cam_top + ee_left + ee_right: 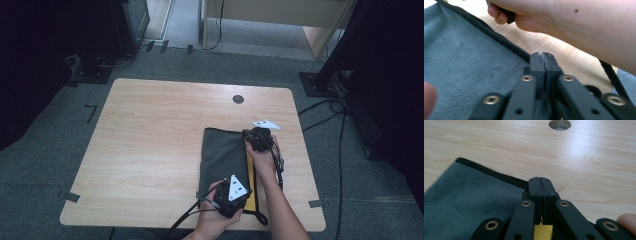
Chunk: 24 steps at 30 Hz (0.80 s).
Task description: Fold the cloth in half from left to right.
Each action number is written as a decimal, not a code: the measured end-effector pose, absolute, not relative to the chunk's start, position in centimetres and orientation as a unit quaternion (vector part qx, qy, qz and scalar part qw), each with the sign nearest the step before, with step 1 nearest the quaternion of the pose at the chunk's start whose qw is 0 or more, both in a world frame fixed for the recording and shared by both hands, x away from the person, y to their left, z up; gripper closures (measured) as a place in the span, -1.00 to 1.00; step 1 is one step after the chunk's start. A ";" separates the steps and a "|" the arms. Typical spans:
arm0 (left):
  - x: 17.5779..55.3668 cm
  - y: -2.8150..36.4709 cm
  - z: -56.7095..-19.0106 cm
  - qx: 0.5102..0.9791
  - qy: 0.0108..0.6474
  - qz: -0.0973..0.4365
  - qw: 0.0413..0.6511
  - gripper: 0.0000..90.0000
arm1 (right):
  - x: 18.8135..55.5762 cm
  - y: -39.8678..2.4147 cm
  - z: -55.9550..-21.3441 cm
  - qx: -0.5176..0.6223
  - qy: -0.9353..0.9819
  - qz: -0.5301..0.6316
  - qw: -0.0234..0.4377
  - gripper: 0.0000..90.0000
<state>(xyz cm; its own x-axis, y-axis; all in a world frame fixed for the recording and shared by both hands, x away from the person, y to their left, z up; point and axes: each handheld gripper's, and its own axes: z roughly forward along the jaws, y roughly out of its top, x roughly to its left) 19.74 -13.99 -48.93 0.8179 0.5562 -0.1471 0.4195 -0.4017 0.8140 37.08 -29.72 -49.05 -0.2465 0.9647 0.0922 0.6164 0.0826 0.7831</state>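
While folded flat, grey fleecy cloth, black hem, yellow underside.

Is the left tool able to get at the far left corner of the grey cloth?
Probably yes. The left tool sits at the near edge of the grey cloth, and the cloth's top lies bare up to that corner. The right tool stays off at the right edge.

No legible text, label, brand, number or sign on any surface, none near either gripper's fingers
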 end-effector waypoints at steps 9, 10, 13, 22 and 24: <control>19.5 -9.1 -47.6 0.820 0.318 0.089 0.467 -0.16 | 36.8 -31.5 -49.0 0.589 0.672 0.370 0.255 0.61; 19.6 -8.3 -47.6 0.818 0.324 0.096 0.465 -0.16 | 36.6 -31.5 -49.0 0.588 0.670 0.374 0.255 0.54; 20.2 -6.2 -47.8 0.811 0.347 0.116 0.456 -0.16 | 36.1 -31.1 -48.9 0.583 0.675 0.376 0.251 0.34; 21.0 -2.9 -50.7 0.828 0.384 0.164 0.375 -0.15 | 35.9 -29.5 -50.8 0.598 0.697 0.333 0.214 0.09; 21.0 -3.0 -51.5 0.836 0.381 0.167 0.357 -0.15 | 35.7 -28.9 -51.4 0.596 0.697 0.331 0.222 0.08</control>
